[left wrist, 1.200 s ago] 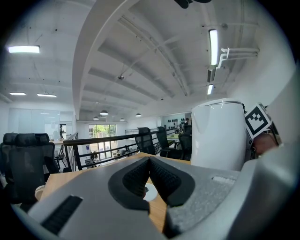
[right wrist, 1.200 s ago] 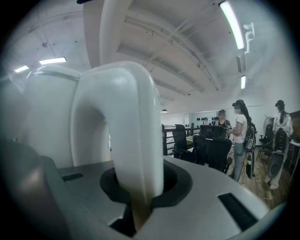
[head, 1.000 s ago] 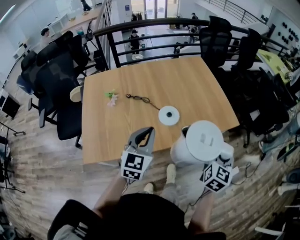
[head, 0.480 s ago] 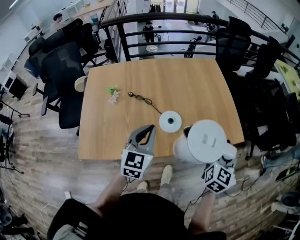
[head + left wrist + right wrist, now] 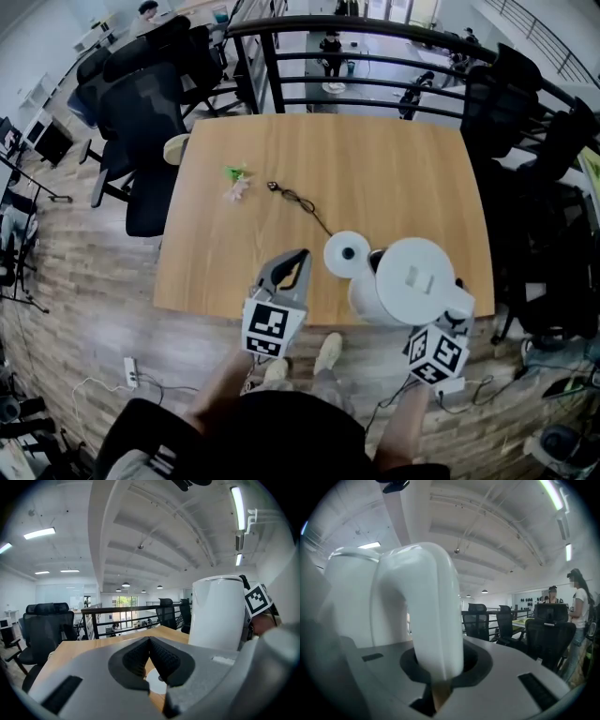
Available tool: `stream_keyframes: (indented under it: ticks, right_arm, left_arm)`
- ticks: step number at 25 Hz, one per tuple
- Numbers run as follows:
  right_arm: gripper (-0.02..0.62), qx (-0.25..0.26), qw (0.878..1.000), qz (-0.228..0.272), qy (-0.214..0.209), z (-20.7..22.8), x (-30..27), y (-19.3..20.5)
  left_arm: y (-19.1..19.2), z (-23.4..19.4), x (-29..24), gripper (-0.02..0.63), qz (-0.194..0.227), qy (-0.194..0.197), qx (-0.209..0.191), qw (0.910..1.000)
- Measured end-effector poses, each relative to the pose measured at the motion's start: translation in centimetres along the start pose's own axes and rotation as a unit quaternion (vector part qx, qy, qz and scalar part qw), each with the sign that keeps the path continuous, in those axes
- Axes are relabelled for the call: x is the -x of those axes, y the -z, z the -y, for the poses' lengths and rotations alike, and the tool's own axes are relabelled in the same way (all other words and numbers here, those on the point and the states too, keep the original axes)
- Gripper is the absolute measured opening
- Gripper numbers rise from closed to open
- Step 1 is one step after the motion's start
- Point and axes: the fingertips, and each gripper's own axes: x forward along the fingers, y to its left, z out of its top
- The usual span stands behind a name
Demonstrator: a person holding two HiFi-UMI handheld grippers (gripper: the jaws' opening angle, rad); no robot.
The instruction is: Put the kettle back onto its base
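The white kettle [image 5: 412, 281] hangs over the wooden table's [image 5: 375, 169] near edge, just right of its round white base [image 5: 347, 253]; from above its body overlaps the base's right rim. My right gripper [image 5: 452, 311] is shut on the kettle's handle [image 5: 436, 620], which fills the gap between the jaws of the right gripper [image 5: 438, 679]. A black cord [image 5: 295, 200] runs from the base toward the table's middle. My left gripper [image 5: 298, 257] is shut on nothing, left of the base. In the left gripper view the left gripper [image 5: 150, 641] points across the table, with the base [image 5: 156, 682] below and the kettle [image 5: 220, 613] to its right.
A small green and pink object [image 5: 234, 180] lies on the table's far left. Black office chairs stand at the left [image 5: 150, 112] and right [image 5: 525, 103]. A black railing [image 5: 375, 37] runs behind the table. A person [image 5: 580, 606] stands beyond the chairs at the right.
Both grippers have moved forward over the table's near edge. The kettle has travelled with the right gripper and now sits right next to the base.
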Motion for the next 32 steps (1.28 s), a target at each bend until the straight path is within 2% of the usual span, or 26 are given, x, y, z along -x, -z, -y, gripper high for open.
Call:
stream_keyframes:
  ticks: [19,32]
  right_arm:
    - [0.048,0.004,0.997,0.015,-0.08,-5.7,-9.5,2.3]
    - [0.048,0.02,0.992,0.019,-0.125,-8.6,-13.3,3.4]
  left_arm:
    - [4.0,-4.9,-1.6,0.0,-0.024,-0.093,0.032,0.9949]
    - [6.0,-6.3,-1.9,0.0,-0.035,-0.133,0.047,0.9894]
